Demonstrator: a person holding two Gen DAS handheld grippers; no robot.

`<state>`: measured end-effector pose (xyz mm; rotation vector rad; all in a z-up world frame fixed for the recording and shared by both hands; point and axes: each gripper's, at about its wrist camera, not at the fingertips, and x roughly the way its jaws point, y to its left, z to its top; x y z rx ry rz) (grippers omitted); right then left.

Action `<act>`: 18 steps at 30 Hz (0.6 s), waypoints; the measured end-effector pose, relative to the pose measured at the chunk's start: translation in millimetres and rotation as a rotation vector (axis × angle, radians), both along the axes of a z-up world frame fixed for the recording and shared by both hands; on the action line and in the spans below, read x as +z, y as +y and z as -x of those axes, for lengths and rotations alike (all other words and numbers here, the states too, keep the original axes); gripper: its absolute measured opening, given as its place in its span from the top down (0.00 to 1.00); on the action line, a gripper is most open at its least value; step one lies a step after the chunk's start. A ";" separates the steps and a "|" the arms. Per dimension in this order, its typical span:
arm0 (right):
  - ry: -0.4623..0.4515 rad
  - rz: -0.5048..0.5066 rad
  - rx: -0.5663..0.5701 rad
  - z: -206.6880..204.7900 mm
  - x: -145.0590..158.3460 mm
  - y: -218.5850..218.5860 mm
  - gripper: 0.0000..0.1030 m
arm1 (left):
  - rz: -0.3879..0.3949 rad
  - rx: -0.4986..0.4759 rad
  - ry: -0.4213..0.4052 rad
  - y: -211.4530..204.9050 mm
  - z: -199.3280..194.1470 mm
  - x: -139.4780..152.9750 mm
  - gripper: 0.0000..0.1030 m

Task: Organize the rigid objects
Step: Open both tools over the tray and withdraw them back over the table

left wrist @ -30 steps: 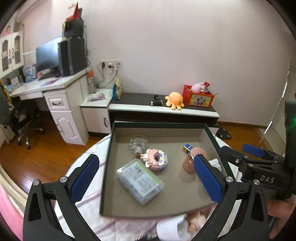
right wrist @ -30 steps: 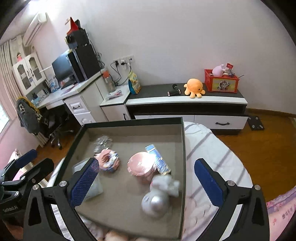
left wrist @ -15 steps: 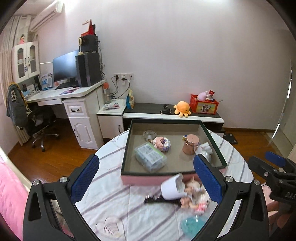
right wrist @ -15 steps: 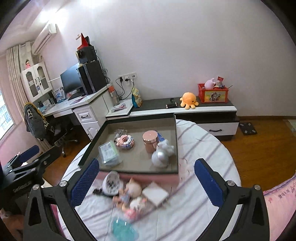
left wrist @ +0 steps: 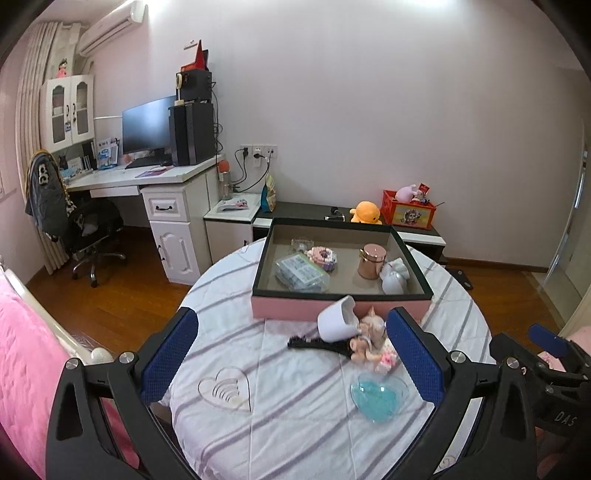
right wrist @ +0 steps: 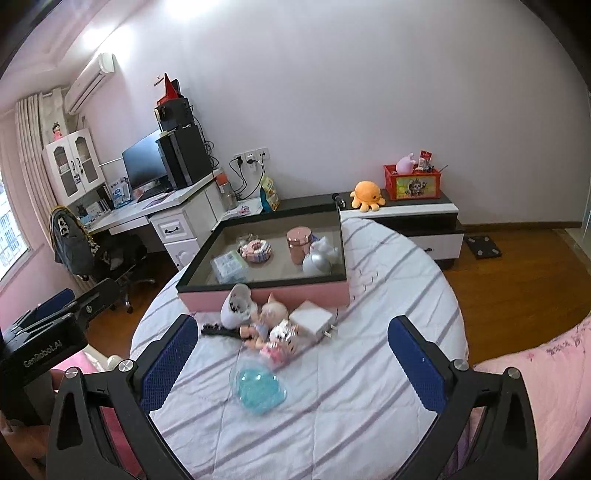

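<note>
Sitting in the far tray are roughly five items; a cup, doll, white box and blue dish are waiting nearer on the worktop. Both tools are hanging apart, empty.

You are working in a home bedroom that doubles as a study. Past your claws, a round table under a striped white cloth stands on wood flooring, with pink bedding at your left and more at your right. Far ahead on the left, a white desk carries a monitor, with an office chair drawn up beside it. High on the wall hangs an air conditioner. Straight ahead, a low cabinet holds an orange plush octopus and a red toy crate.
</note>
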<state>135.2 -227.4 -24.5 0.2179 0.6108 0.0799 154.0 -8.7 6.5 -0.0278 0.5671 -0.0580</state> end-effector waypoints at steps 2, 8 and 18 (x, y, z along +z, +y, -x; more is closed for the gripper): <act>0.002 -0.002 0.007 5.1 -2.2 2.3 0.00 | 0.002 0.006 0.003 2.2 6.1 -1.8 0.00; 0.000 -0.001 0.016 12.7 -1.2 5.0 0.00 | 0.008 0.018 0.011 7.2 16.2 -6.0 0.00; -0.003 0.003 0.017 14.9 -0.8 6.8 0.00 | 0.012 0.016 0.019 7.0 23.5 -8.7 0.00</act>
